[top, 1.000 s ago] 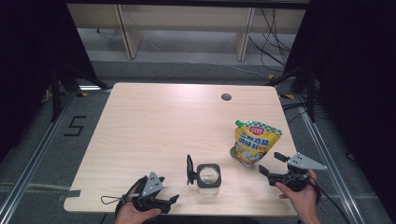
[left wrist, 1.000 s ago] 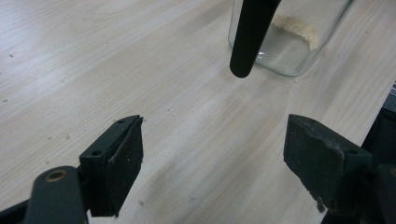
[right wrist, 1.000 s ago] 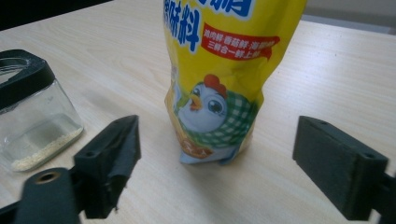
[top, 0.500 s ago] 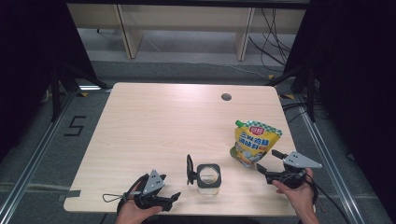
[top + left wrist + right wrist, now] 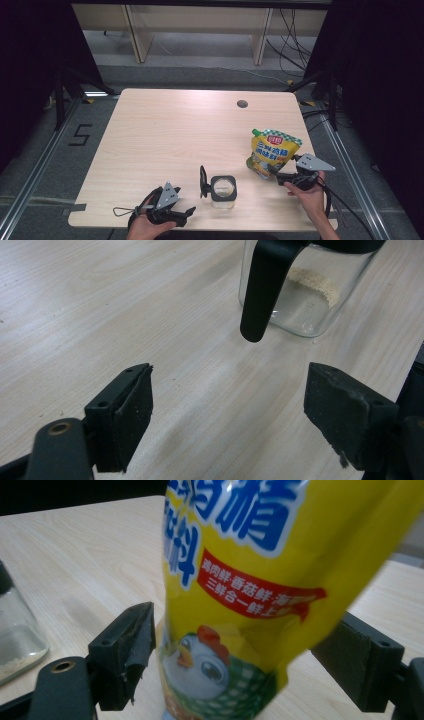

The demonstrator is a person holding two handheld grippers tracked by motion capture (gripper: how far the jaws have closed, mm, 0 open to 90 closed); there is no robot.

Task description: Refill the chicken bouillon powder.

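Observation:
A yellow stand-up seasoning pouch [image 5: 272, 150] with a green cap stands at the table's right. My right gripper [image 5: 274, 173] is at its base, open; in the right gripper view the pouch [image 5: 240, 590] rises between the two jaws, close to the left one and apart from the right one. A small glass jar [image 5: 223, 189] with a black flipped-up lid [image 5: 203, 181] stands near the front edge, with a little pale powder inside [image 5: 312, 282]. My left gripper [image 5: 188, 213] rests low at the front left of the jar, open and empty, its pads [image 5: 132, 405] short of the hanging lid [image 5: 265, 290].
The light wooden table [image 5: 165, 135] has a round cable hole [image 5: 242, 104] at the back right. Wooden shelving [image 5: 195, 30] and cables stand on the floor beyond the far edge. The jar [image 5: 15, 635] shows at the left edge of the right gripper view.
My right gripper has slid left and forward until its jaws straddle the pouch's base. The left gripper, jar and pouch have stayed put.

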